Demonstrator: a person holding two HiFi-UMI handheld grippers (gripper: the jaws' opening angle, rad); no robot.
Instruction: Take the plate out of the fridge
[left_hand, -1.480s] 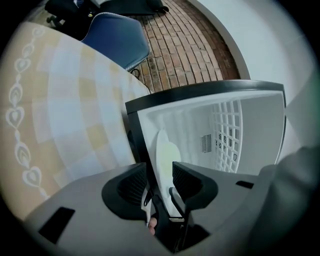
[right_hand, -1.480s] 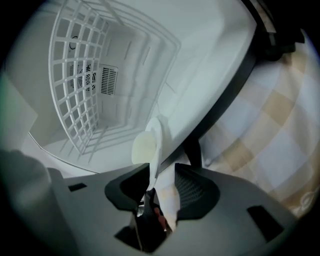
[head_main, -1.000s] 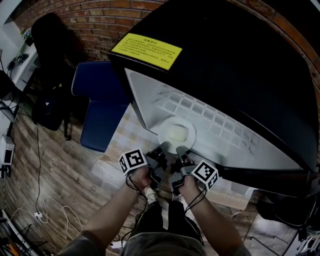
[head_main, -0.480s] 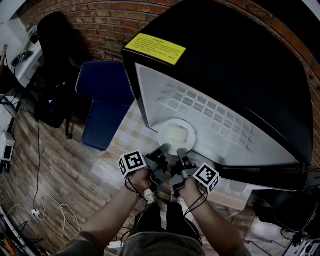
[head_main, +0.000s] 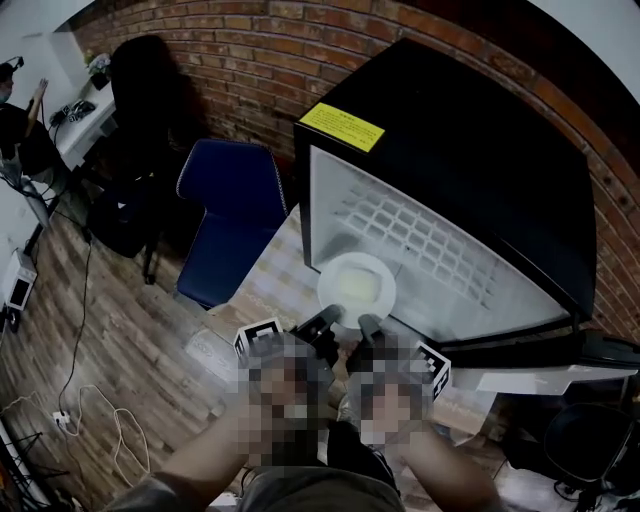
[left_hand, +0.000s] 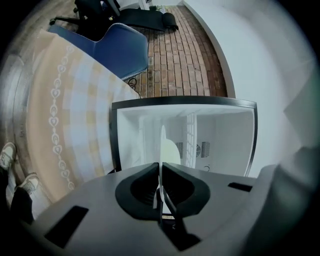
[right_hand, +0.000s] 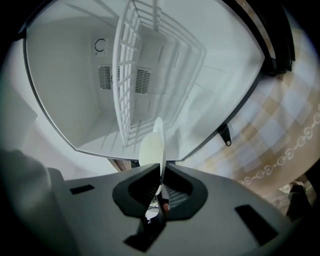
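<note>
A white round plate (head_main: 356, 287) sits at the front edge of the open black fridge (head_main: 480, 170), level with its wire shelf (head_main: 420, 245). My left gripper (head_main: 325, 325) is shut on the plate's near left rim, and my right gripper (head_main: 368, 328) is shut on its near right rim. In the left gripper view the plate (left_hand: 162, 145) shows edge-on, pinched between the black jaws of the left gripper (left_hand: 160, 172). The right gripper view shows the same: the plate (right_hand: 152, 147) stands edge-on out of the shut right gripper (right_hand: 161, 175), with the white fridge interior (right_hand: 75, 90) behind it.
A blue chair (head_main: 225, 215) stands left of the fridge, and a dark office chair (head_main: 140, 130) further left. A checked rug (head_main: 265, 285) lies on the wooden floor before the fridge. A brick wall (head_main: 260, 60) runs behind. Cables (head_main: 95, 420) lie on the floor at left.
The head view has shifted, so the fridge sits further right. Both grippers have stayed at the plate's near rim, and the plate keeps its place on the shelf's front edge.
</note>
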